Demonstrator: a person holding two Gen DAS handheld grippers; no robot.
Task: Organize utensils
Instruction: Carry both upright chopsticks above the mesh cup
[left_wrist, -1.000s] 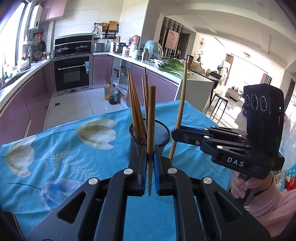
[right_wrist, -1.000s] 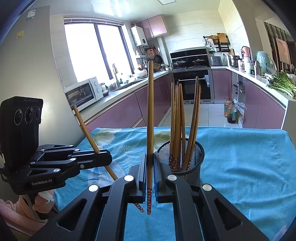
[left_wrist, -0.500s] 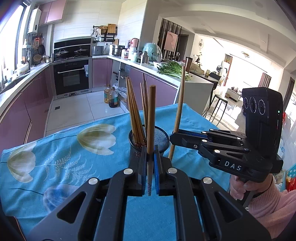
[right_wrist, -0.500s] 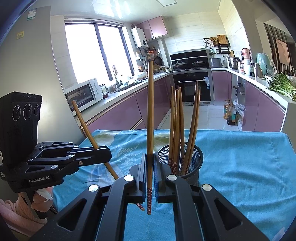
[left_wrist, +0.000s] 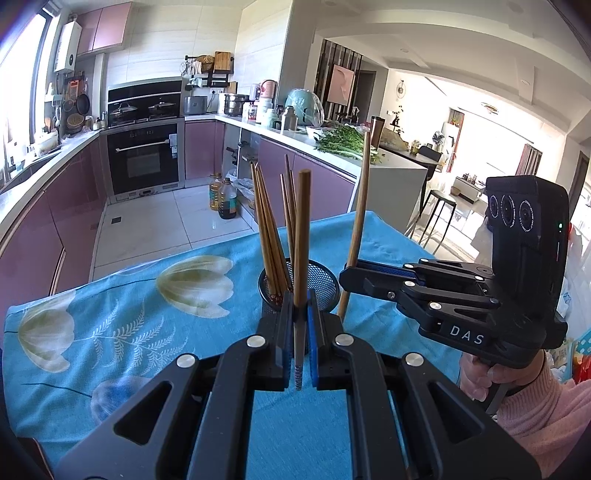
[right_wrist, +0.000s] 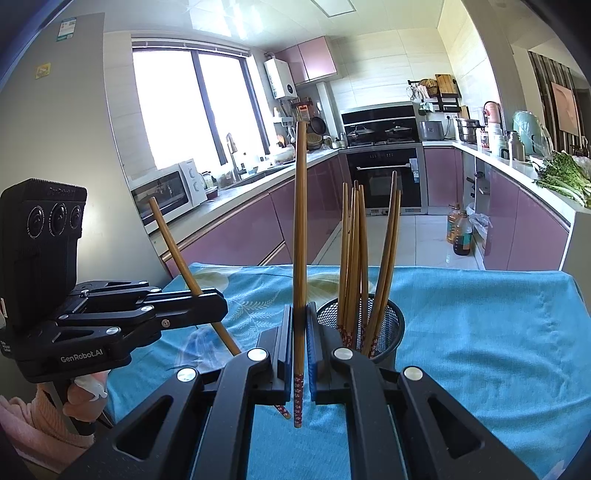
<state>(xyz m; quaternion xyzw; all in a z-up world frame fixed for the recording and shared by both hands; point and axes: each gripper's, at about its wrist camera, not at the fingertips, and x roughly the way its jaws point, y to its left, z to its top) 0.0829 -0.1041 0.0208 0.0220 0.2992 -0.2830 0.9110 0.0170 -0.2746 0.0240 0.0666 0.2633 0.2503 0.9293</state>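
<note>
Left claw: your left claw (left_wrist: 300, 350) is clenched on a single chopstick (left_wrist: 301, 266), gripped near its patterned lower end and standing upright between the blue pads.
Right claw: your right claw (right_wrist: 299, 354) is clenched on a second chopstick (right_wrist: 300, 236), also upright, with its red patterned tip hanging just below the fingers.
Cross view: from the left wrist, the right claw (left_wrist: 349, 280) shows at the right with its chopstick (left_wrist: 357, 221) leaning slightly; from the right wrist, the left claw (right_wrist: 218, 306) shows at the left with its chopstick (right_wrist: 192, 280) tilted.
Holder: a black mesh cup (left_wrist: 325, 284) stands on the worktop just beyond both claws, between them in the left wrist view.
Holder contents: several more chopsticks (right_wrist: 356, 258) stand in the mesh cup (right_wrist: 391, 325), fanned apart at the tops.
Worktop: it is covered with a blue cloth (left_wrist: 129, 314) printed with pale tulips and fern leaves.
Held sticks: neither one is inside the cup; both are above the cloth beside it.
</note>
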